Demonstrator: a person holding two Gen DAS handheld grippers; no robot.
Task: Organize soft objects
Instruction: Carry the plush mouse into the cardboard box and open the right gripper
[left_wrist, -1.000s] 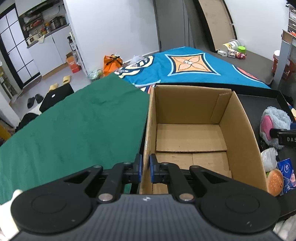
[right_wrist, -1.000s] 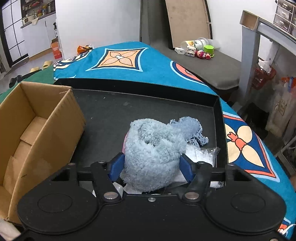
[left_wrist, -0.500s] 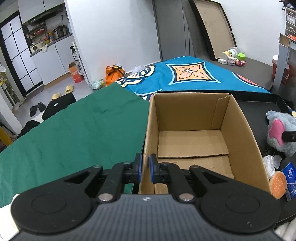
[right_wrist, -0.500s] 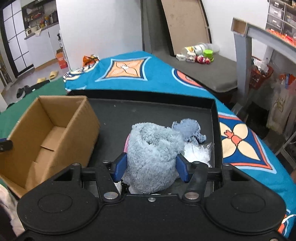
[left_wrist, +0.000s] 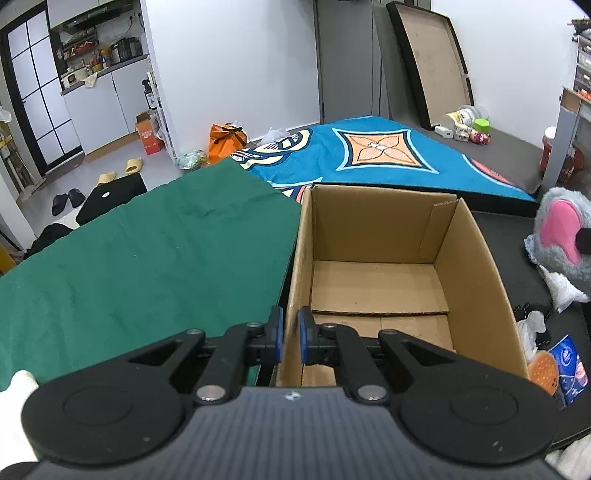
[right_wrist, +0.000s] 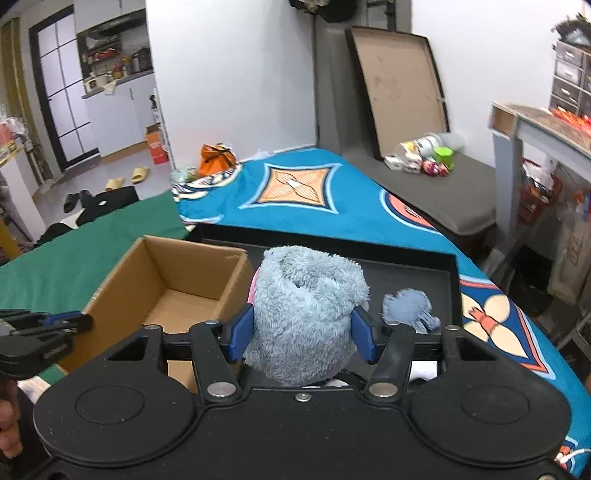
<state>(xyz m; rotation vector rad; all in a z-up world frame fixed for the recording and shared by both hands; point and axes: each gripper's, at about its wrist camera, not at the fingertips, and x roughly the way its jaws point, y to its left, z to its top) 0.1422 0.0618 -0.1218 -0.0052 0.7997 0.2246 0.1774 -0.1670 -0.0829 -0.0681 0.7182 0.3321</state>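
Observation:
My right gripper (right_wrist: 301, 338) is shut on a fluffy grey-blue plush toy (right_wrist: 306, 310) and holds it lifted above the black tray (right_wrist: 406, 266), just right of the open cardboard box (right_wrist: 166, 295). The plush shows its pink patch at the right edge of the left wrist view (left_wrist: 565, 236). My left gripper (left_wrist: 290, 334) is shut on the box's near left wall (left_wrist: 295, 280); it also shows at the left of the right wrist view (right_wrist: 70, 319). The box is empty.
A burger-shaped toy (left_wrist: 543, 371), a blue packet (left_wrist: 570, 363) and white plastic bags (left_wrist: 561, 288) lie in the tray right of the box. A green cloth (left_wrist: 129, 258) covers the surface to the left. A blue patterned blanket (right_wrist: 314, 199) lies behind.
My right gripper has lifted the plush up out of the tray and moved it left towards the box. My left gripper has kept its hold on the box wall.

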